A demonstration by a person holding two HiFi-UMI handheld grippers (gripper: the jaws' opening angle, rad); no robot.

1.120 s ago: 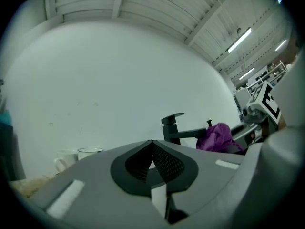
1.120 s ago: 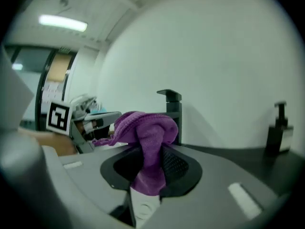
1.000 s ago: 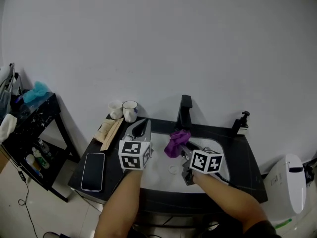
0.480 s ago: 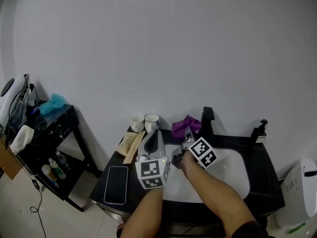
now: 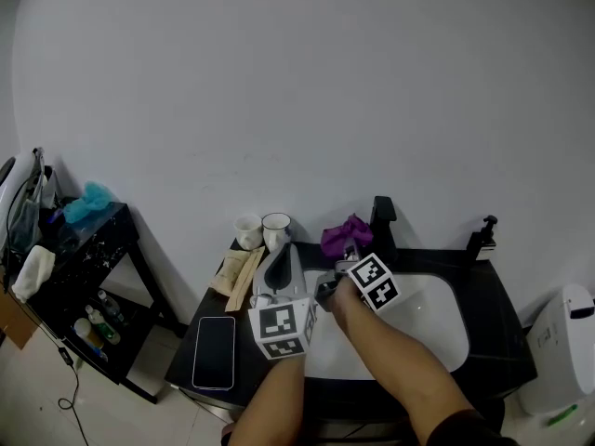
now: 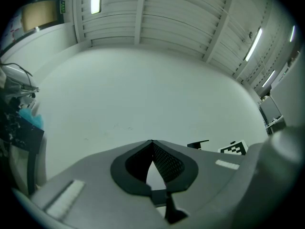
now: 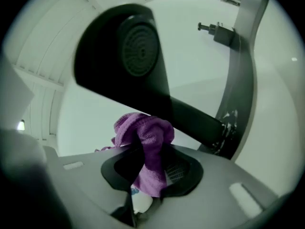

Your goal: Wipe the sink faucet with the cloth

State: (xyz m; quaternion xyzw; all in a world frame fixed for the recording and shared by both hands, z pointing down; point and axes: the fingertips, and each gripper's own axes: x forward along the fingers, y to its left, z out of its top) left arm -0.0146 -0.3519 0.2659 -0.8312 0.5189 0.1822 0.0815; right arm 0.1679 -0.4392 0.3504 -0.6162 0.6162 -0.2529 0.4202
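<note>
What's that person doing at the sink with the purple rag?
A person holds a tool in each hand over the sink. The right tool pinches a purple cloth and holds it up against the underside of the black faucet. The left tool is shut, empty, and points at the wall.

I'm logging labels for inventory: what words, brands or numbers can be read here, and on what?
No text is readable.
Cubes: square patterns only, no letters.
Shelf bottles: labels too small.
Green sign: too blurred.
</note>
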